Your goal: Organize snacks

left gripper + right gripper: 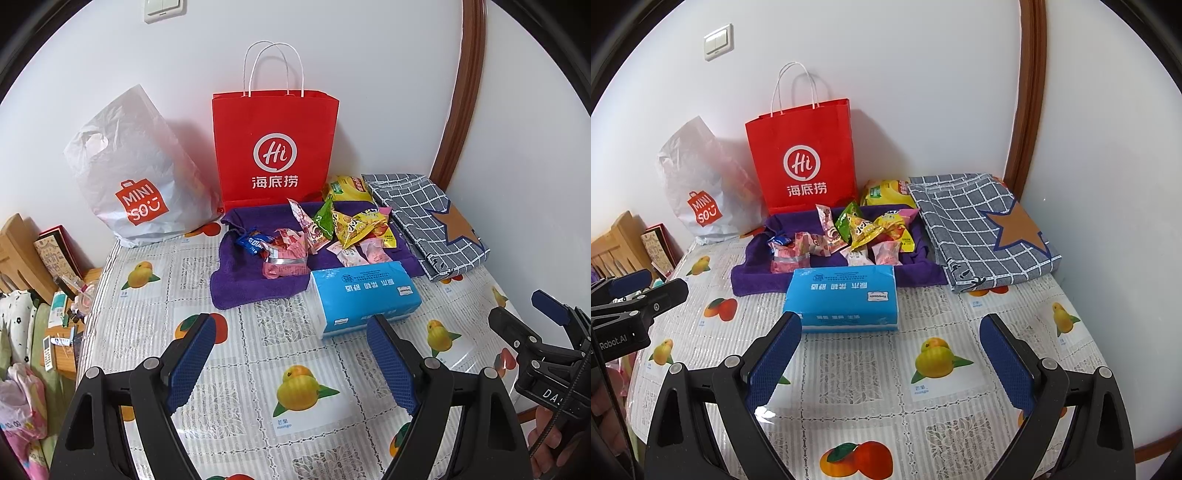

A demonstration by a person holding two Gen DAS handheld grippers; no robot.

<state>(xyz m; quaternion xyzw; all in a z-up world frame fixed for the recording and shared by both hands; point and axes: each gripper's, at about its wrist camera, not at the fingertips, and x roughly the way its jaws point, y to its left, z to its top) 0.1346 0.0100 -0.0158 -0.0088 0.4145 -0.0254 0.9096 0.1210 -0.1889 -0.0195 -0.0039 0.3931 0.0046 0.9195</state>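
Blue-padded left hand-held gripper (291,328), wide apart, apparently touching nothing.

Glossy snack wrappers (325,232) on seemingly plush purple cloth (243,284); matt paper bag (275,147).

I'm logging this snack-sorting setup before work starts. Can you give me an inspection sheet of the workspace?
Surface: table under a fruit-print cover.
Job's things: snack packets heaped on a purple towel; yellow snack bag behind.
Clutter: blue tissue pack, checked cloth, red paper bag, white plastic bag.
Grippers: left gripper and right gripper open, empty.
Cables: one by the right gripper.
Surroundings: white wall, light switch.
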